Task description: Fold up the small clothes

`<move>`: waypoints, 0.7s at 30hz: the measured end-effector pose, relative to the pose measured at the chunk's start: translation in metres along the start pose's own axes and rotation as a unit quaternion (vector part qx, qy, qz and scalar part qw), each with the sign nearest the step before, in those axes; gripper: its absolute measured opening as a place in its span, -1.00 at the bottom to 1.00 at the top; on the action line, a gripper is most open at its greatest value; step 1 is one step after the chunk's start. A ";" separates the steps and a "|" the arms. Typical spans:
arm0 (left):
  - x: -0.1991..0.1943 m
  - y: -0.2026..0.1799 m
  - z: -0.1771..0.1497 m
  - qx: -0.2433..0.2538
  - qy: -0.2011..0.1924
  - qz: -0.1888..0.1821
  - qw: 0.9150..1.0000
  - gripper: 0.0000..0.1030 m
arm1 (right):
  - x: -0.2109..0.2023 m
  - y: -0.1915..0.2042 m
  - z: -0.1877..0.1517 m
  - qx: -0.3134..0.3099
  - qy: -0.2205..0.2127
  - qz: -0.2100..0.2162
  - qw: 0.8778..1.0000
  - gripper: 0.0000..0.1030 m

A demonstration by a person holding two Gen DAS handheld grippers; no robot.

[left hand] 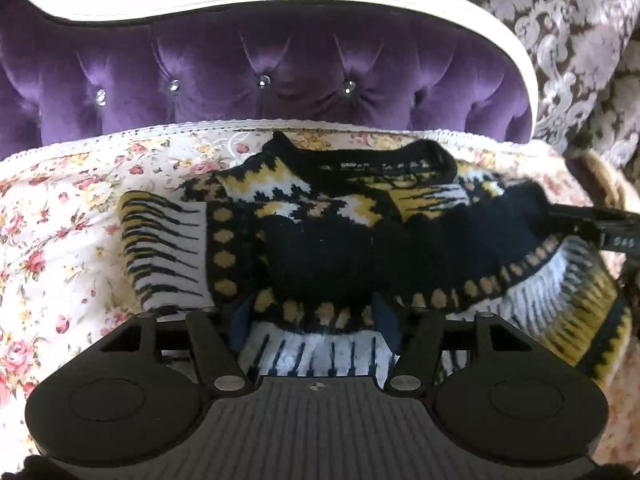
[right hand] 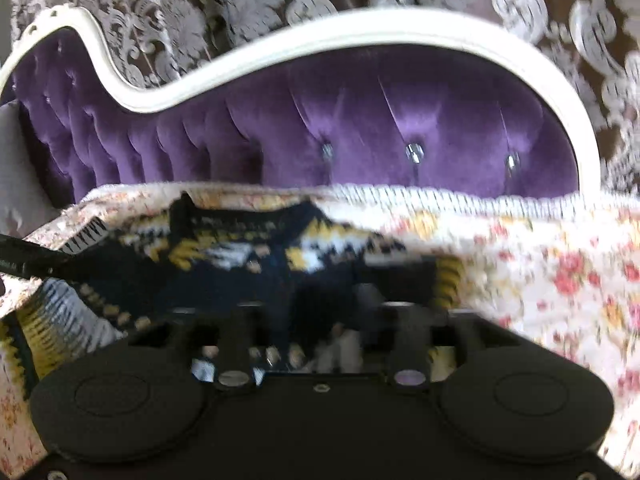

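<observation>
While the left gripper (left hand: 308, 312) has its fingers spread around the near hem and the blurred right gripper's (right hand: 320, 316) grip cannot be told, the patterned sweater (left hand: 340, 240) lies rumpled on the floral bedcover (left hand: 60, 220), folding barely begun.

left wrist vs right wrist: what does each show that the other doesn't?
Left wrist only: sharp knit detail, the sweater's neckline label, the right hand-held gripper reaching in from the right edge.
Right wrist only: blurred; the headboard's full curved white frame, the left hand-held gripper entering from the left edge.
Both: patterned sweater on the floral bedspread, purple tufted headboard, damask wallpaper.
</observation>
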State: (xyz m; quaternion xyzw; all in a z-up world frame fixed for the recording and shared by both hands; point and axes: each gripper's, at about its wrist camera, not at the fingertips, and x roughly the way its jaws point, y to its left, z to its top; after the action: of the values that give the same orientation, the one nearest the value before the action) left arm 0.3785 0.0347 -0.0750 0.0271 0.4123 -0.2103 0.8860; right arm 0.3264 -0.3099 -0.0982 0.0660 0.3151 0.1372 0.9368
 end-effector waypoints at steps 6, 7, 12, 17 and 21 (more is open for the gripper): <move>0.009 0.002 0.003 -0.027 -0.009 -0.005 1.000 -0.27 | 0.004 -0.003 -0.003 0.012 0.013 0.011 1.000 0.29; 0.009 -0.002 0.002 -0.022 -0.015 -0.006 1.000 -0.63 | 0.006 -0.002 -0.001 0.012 0.015 0.018 1.000 0.07; -0.026 -0.026 -0.013 0.015 -0.083 0.017 0.996 -0.83 | -0.014 0.011 -0.004 -0.003 -0.005 0.042 0.999 -0.75; -0.065 -0.039 0.012 0.067 -0.145 0.034 0.987 -0.83 | -0.055 0.019 0.021 -0.002 -0.085 0.056 0.995 -0.77; -0.060 -0.022 0.051 0.057 -0.168 0.063 0.982 -0.83 | -0.049 0.019 0.056 -0.007 -0.116 0.032 0.993 -0.77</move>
State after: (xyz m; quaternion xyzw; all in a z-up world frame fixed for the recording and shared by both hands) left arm 0.3715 0.0244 0.0059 0.0677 0.2423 -0.1790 0.9512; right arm 0.3187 -0.3082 -0.0220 0.0849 0.2015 0.1610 0.9624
